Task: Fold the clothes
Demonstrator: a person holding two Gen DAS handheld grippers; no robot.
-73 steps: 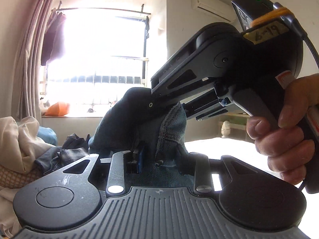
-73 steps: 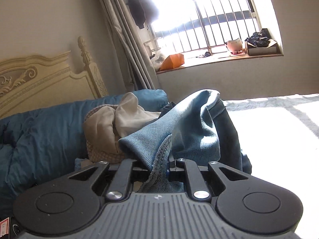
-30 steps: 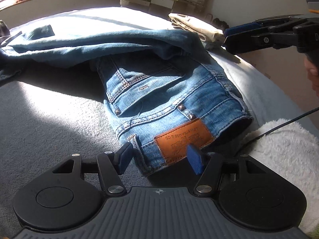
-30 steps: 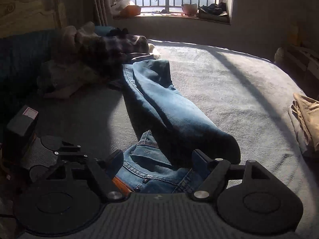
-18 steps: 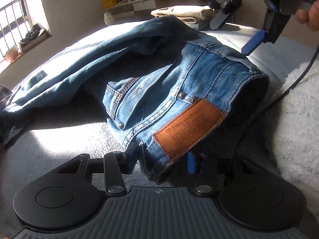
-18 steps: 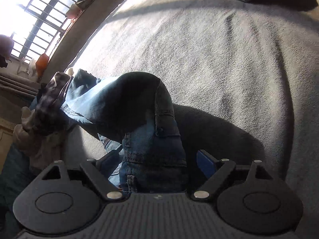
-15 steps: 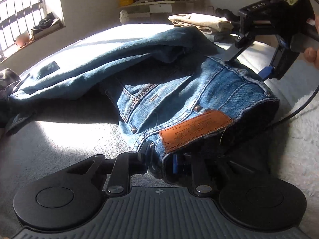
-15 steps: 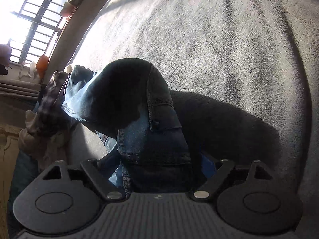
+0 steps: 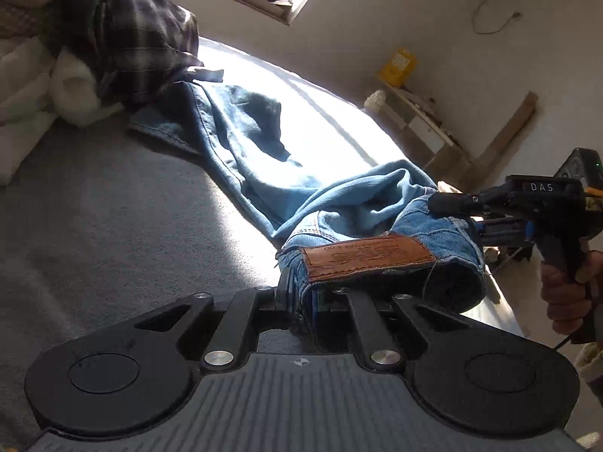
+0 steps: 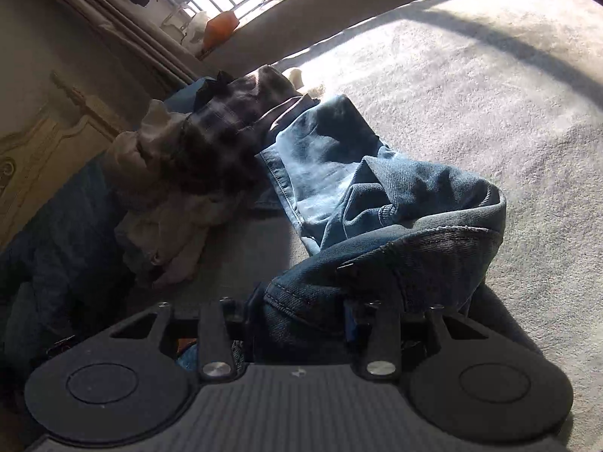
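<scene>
Blue jeans [image 9: 264, 165] lie stretched across the grey bed cover, legs running to the far left. My left gripper [image 9: 301, 299] is shut on the waistband beside the brown leather patch [image 9: 367, 260]. My right gripper [image 9: 452, 207] shows at the right of the left wrist view, clamped on the other side of the waistband. In the right wrist view my right gripper [image 10: 297, 324] is shut on a thick fold of the jeans [image 10: 395, 226], and the waist end is lifted off the bed.
A pile of clothes with a dark plaid shirt [image 9: 139, 37] and pale garments [image 10: 169, 218] lies at the jeans' leg ends. Grey bed cover [image 10: 490, 94] spreads to the right. A headboard [image 10: 41, 143] and blue quilt stand on the left.
Both grippers have closed on the jeans' waistband and raised it off the bed; earlier they were open around it. The right gripper moved onto the far side of the waist.
</scene>
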